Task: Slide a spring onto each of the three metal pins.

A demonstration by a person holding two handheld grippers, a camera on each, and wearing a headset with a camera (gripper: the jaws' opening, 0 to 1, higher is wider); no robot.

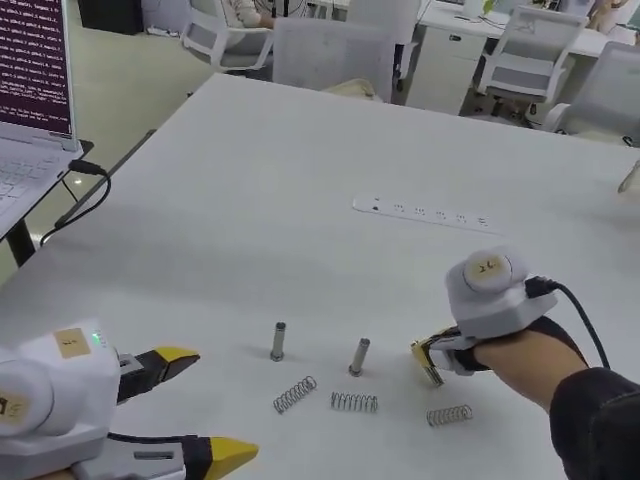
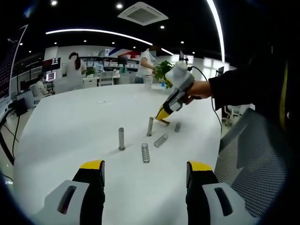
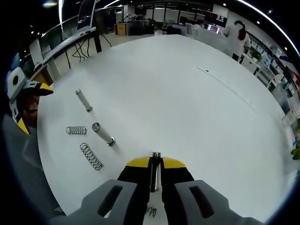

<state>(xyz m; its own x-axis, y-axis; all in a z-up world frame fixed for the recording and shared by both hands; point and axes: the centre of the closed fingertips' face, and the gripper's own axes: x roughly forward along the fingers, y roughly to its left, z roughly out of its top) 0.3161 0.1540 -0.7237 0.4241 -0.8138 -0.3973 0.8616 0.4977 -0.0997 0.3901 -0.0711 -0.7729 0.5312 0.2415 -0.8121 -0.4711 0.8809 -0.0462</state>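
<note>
Right gripper (image 1: 429,364) clamped on one metal pin (image 3: 154,172); left gripper (image 2: 146,165) idle, jaws apart.
The nearest spring (image 1: 449,414) lies flat just beside the right gripper on the person's side, apparently crosswise to the held pin. Two upright pins (image 1: 278,341) stand further left. The held pin's lower end is hidden.

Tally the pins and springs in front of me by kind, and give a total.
Metal pins: 3, two standing, one pin in the right gripper.
Springs: 3, all lying loose.
Total: 6.
</note>
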